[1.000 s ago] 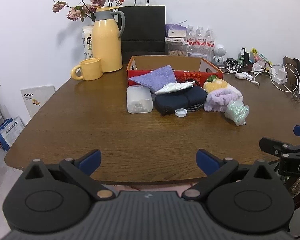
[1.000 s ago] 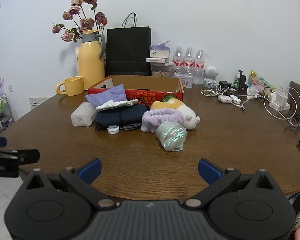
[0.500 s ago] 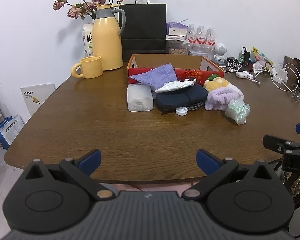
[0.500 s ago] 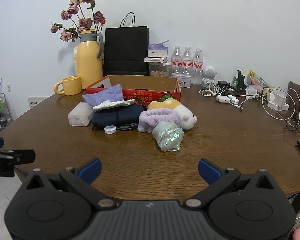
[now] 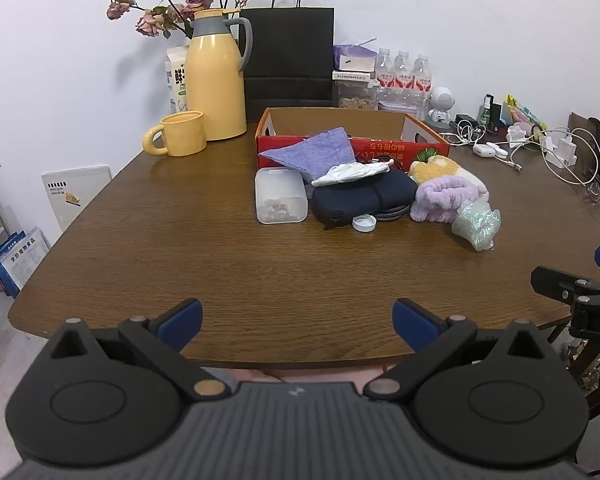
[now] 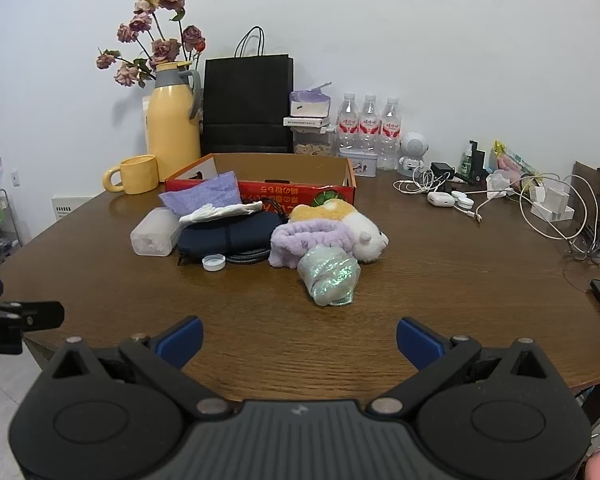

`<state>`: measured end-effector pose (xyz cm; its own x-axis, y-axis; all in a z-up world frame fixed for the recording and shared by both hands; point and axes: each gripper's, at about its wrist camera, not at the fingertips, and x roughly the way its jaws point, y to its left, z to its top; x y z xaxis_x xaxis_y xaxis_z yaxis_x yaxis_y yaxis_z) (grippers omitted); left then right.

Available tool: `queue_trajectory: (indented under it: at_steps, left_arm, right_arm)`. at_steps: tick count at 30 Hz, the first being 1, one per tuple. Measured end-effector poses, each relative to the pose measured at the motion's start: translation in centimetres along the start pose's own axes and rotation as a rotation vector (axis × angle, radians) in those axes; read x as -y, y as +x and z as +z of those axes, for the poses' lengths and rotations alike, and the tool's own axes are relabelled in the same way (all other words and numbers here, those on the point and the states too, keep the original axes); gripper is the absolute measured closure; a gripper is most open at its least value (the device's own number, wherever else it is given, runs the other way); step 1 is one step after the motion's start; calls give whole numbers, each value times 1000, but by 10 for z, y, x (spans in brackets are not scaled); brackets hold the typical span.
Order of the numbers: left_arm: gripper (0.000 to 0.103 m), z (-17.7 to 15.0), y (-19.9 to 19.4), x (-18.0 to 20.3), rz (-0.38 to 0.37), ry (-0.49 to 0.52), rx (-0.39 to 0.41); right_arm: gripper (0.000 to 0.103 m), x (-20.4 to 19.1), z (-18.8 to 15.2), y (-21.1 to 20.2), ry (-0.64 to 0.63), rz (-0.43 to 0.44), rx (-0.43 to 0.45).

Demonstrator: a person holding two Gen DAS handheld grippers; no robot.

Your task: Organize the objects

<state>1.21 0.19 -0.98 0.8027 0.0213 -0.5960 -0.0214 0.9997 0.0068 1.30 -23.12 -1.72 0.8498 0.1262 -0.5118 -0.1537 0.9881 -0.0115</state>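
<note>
On the dark wood-grain surface [image 5: 172,240], taking the shallow red-fronted cardboard box [image 5: 396,148] as landmark and going left to right: a glossy yellow ceramic mug [image 5: 180,134] and a tall smooth yellow plastic jug [image 5: 216,88] with a grey collar stand to the left of the box. Directly in front of the box's left end lies a frosted translucent plastic container [image 5: 280,196], rectangular with rounded corners and small pale pieces inside. A nubby lilac cloth [image 5: 316,152] drapes against the box front, and a crumpled white cloth [image 5: 352,172] rests on a soft navy fabric pouch [image 5: 364,198]. A small round white plastic cap [image 5: 364,223] lies flat just in front of the pouch, beside a braided dark cable [image 6: 248,257]. Right of the pouch, a fluffy lavender headband [image 6: 312,240] wraps a yellow-and-white plush toy [image 6: 360,232], and a glittery iridescent bundle [image 6: 330,276] sits nearest the camera.

The left gripper [image 5: 298,318] hovers over the near edge of the surface, its blue-padded fingers spread wide and holding nothing; the container and pouch lie well ahead of it. The right gripper [image 6: 298,336] is likewise spread and empty, with the glittery bundle straight ahead, apart from its fingertips.
</note>
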Motion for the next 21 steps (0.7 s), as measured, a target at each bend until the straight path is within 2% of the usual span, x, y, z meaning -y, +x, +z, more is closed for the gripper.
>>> queue_trajectory:
  at_steps: [6, 8, 10, 11, 13, 14, 16, 17, 19, 21]
  left_arm:
    - [0, 2, 1, -1, -16, 4, 7]
    - [0, 7, 2, -6, -20, 15, 54]
    - [0, 10, -2, -13, -3, -16, 175]
    - [0, 10, -3, -15, -2, -18, 231]
    - [0, 14, 7, -12, 64, 7, 215]
    - [0, 14, 15, -13, 65, 5, 196]
    - [0, 14, 32, -17, 52, -10, 131]
    - [1, 12, 38, -19, 48, -23, 110]
    - [9, 8, 52, -21, 30, -21, 87]
    - [9, 4, 62, -18, 16, -1, 100]
  right_arm:
    - [0, -1, 0, 0, -7, 14, 1]
    - [0, 1, 2, -1, 4, 15, 27]
    - [0, 8, 7, -6, 39, 12, 88]
    - [0, 13, 10, -12, 68, 18, 148]
    - [0, 22, 7, -15, 116, 48, 238]
    - [0, 27, 3, -9, 139, 75, 225]
    - [0, 33, -3, 16, 133, 102, 54]
    - [0, 37, -8, 28, 142, 98, 10]
    - [0, 46, -18, 37, 177, 61, 31]
    - [0, 52, -22, 44, 181, 16, 62]
